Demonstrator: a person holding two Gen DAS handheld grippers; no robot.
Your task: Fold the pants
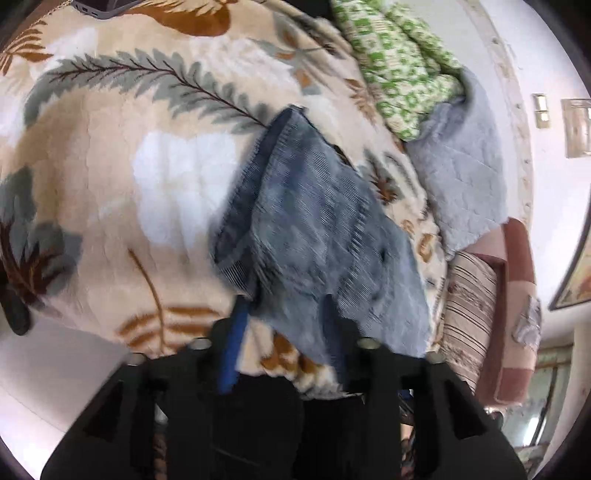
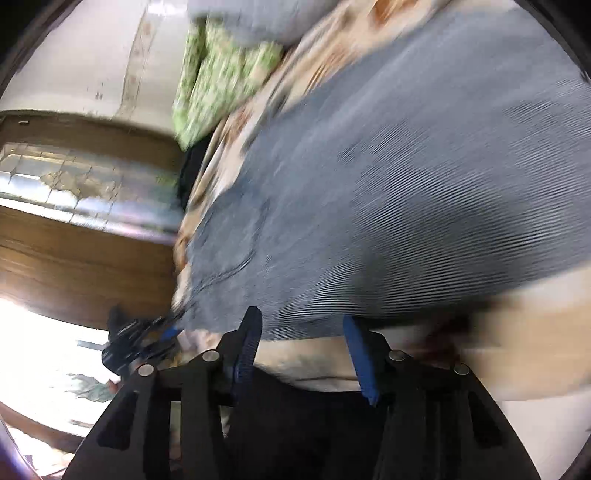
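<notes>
Looking along my left gripper [image 1: 284, 299], I see its jaws parted, the folded pants [image 1: 314, 221] on the leaf-print blanket [image 1: 110, 166] just ahead. My right gripper [image 2: 301, 325] gapes too, clamping nothing, pants [image 2: 406, 184] ahead.

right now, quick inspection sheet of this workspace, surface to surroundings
surface: leaf-print blanket covering a bed.
job's things: blue-grey pants lying folded on the blanket.
clutter: green patterned cloth, grey quilt, striped pillow, dark device at the far edge.
grippers: left gripper and right gripper both open at the pants' near edge; neither visibly clamps the fabric.
cables: nothing seen.
surroundings: white wall, wooden panel; right view blurred.
</notes>
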